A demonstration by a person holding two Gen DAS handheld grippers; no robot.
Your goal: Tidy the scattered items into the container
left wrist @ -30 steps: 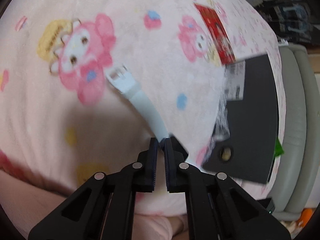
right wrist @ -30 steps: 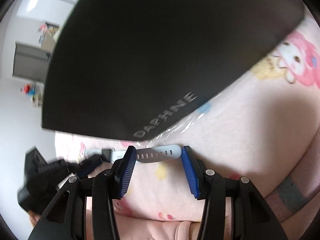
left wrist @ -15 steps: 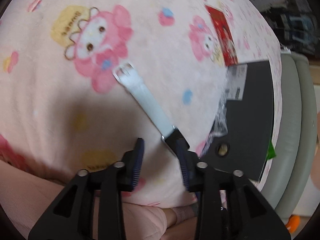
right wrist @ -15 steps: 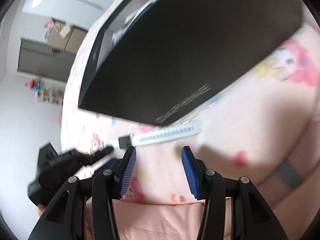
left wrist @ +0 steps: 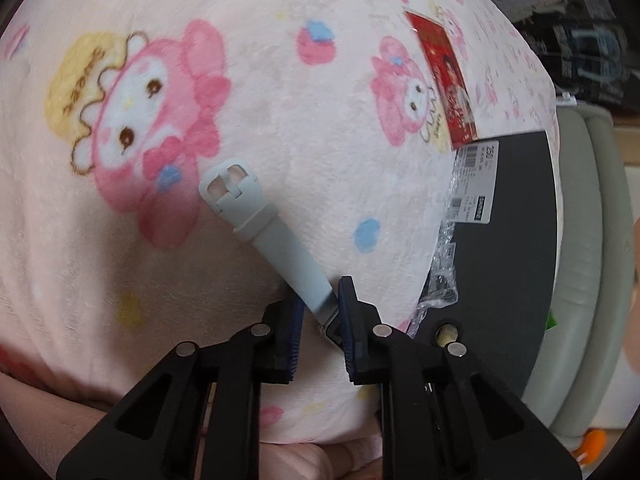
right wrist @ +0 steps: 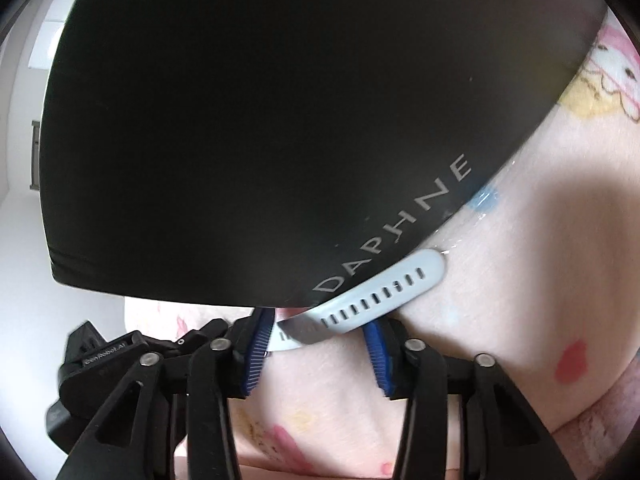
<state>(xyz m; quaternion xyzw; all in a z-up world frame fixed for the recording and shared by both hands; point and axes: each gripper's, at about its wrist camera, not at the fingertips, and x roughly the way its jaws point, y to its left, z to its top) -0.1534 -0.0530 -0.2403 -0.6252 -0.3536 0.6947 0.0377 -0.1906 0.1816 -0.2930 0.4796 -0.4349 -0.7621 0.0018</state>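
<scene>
A pale grey watch lies on a pink cartoon-print blanket, its buckle end pointing up and left. My left gripper is open, with its jaws narrow on either side of the watch where the strap meets the case. The case is mostly hidden behind the right finger. In the right wrist view the holed strap end runs between the blue pads of my open right gripper. A black box marked DAPHNE hangs just above it. The same box sits at the right in the left wrist view.
A red packet lies on the blanket beyond the box. Crinkled clear plastic sticks out beside the box's white label. A grey-green padded edge borders the blanket on the right. My left gripper shows at the lower left of the right wrist view.
The left gripper was shut on the strap, opened wide, and has now narrowed around the watch. The right gripper swung away, then came back close under the black box, open throughout.
</scene>
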